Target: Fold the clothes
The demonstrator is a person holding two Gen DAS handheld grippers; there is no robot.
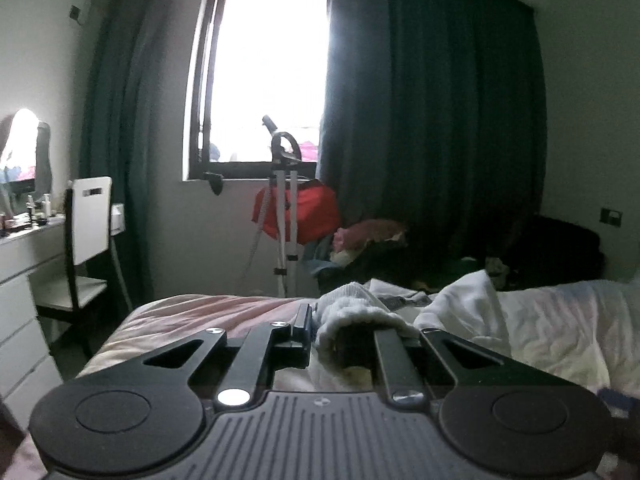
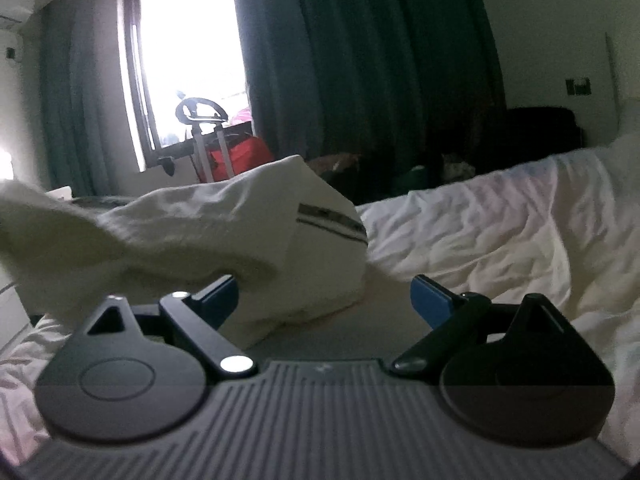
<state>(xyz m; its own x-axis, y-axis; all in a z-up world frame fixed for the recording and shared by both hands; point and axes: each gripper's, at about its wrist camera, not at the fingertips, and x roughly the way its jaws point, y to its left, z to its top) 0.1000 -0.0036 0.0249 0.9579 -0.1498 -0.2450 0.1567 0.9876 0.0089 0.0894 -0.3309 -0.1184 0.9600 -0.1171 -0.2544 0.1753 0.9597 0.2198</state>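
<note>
A white garment [image 1: 460, 304] lies rumpled on the bed [image 1: 208, 312]. My left gripper [image 1: 344, 328] is shut on its thick white ribbed edge [image 1: 352, 316], which bunches between the jaws and covers the right fingertip. In the right wrist view the same white garment [image 2: 224, 232], with a dark striped band [image 2: 332, 220], rises in a fold just ahead and left of my right gripper [image 2: 324, 296]. The right gripper is open, its blue pads [image 2: 430, 294] wide apart; the left pad touches the cloth.
A wrinkled white sheet [image 2: 500, 220] covers the bed to the right. Beyond the bed stand a garment steamer [image 1: 286, 208] with a red bag [image 1: 316, 208], a chair [image 1: 86, 236], a white dresser [image 1: 20, 292], dark curtains [image 1: 432, 120] and a clothes pile [image 1: 368, 240].
</note>
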